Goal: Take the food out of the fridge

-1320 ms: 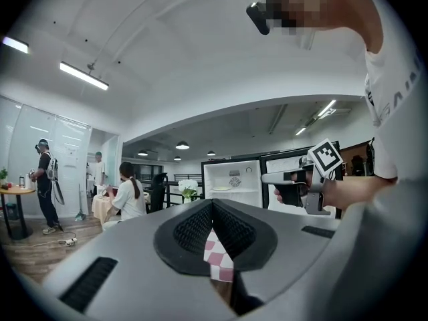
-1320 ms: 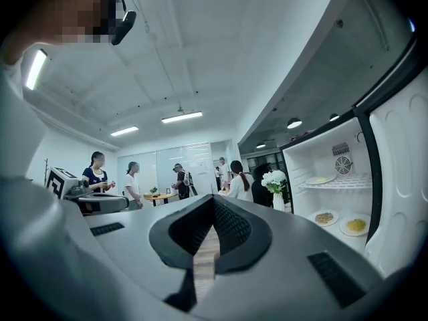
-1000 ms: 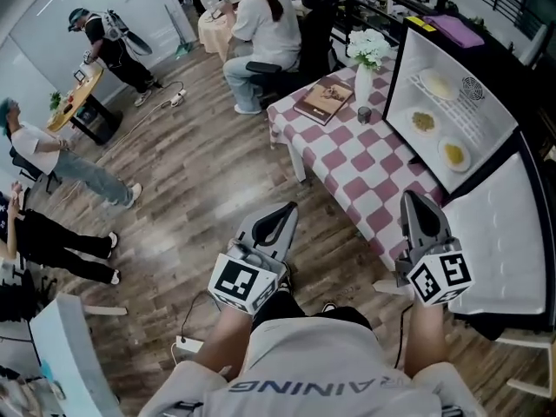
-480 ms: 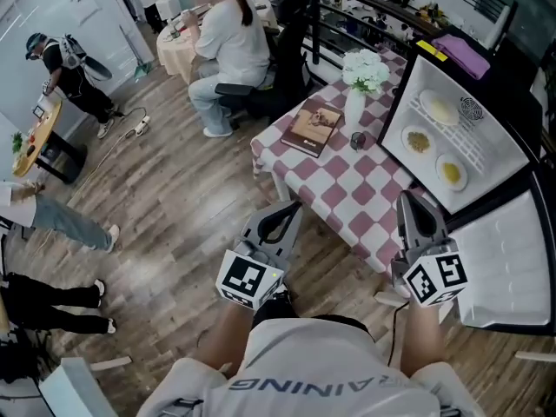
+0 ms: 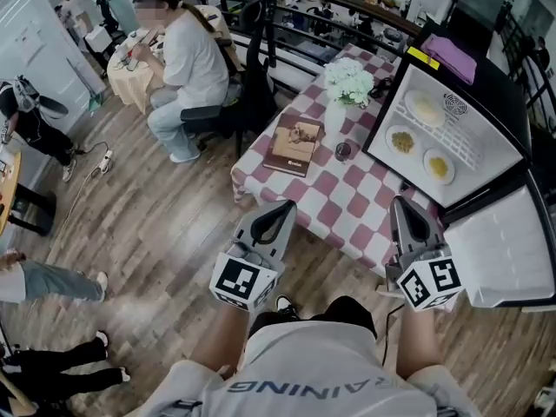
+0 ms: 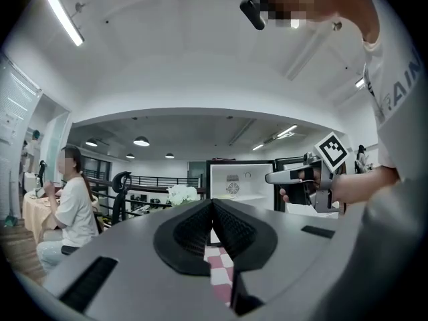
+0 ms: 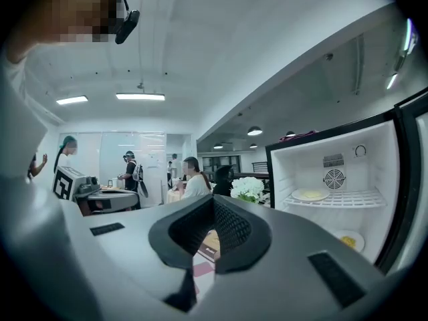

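The small fridge point(image 5: 486, 85) stands open at the right, on the far side of the table, its door point(image 5: 508, 250) swung towards me. Inside it hold a plate of pale food point(image 5: 426, 107) on the wire shelf and two plates of yellow food point(image 5: 402, 140) point(image 5: 439, 166) below. My left gripper point(image 5: 285, 207) is shut and empty, level over the table's near edge. My right gripper point(image 5: 402, 202) is also shut and empty, short of the fridge opening. The right gripper view shows the shelf plate point(image 7: 309, 194) and a lower plate point(image 7: 348, 240).
A table with a red-and-white checked cloth point(image 5: 347, 202) carries a book point(image 5: 295, 143), a vase of white flowers point(image 5: 347, 83) and a small cup point(image 5: 343, 151). A seated person point(image 5: 187, 59) is beyond it. A railing point(image 5: 304, 11) runs behind.
Both grippers have swung round together, so table and fridge have shifted left, the table now ahead of the left gripper. Both stay shut with nothing held.
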### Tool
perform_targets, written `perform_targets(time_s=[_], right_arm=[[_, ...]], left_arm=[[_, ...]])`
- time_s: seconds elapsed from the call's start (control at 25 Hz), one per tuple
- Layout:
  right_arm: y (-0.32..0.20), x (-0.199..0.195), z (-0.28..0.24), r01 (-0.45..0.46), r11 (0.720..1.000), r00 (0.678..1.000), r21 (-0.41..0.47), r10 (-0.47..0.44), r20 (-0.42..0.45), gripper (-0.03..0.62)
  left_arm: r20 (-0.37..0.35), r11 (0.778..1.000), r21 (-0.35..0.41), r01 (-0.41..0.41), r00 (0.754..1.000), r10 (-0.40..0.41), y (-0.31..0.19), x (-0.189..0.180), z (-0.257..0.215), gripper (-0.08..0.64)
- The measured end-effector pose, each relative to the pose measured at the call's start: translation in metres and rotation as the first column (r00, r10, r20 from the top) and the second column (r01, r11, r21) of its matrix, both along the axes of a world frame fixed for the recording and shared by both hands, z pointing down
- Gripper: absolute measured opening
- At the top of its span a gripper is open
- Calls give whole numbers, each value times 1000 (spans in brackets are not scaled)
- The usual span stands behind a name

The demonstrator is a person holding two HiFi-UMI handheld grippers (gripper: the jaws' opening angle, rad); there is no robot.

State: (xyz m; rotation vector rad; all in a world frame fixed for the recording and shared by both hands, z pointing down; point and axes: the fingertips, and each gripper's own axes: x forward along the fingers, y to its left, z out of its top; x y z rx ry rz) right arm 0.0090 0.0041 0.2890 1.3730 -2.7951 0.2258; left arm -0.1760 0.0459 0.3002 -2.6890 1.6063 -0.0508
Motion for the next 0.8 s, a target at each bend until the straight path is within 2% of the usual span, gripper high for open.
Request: perform_targets(time_s=[0.16,0.32,0.52,0.64,0.8], right_arm=[[-13,25,1,-80,997,997,-7,80,-8,20],[-26,56,7,-142,990,990,-20,142,11,20],[-58,103,23,-185,982,980,-37,187,67,20],[-81,130,30,-200,978,975,-50,204,90,20],[-99,148,43,-208,975,972,-77,215,97,20]], left_arm=[[-14,998,-4,-69,998,69,-25,17,1,8],[-14,991,-23,-133,991,133,-51,52,10,9],[19,983,-37,-182,983,182,-87,104,17,8],[40,983,-33,-181,982,182,-116,128,12,9],[77,971,-41,-236,968,239,-136,167,11,9]])
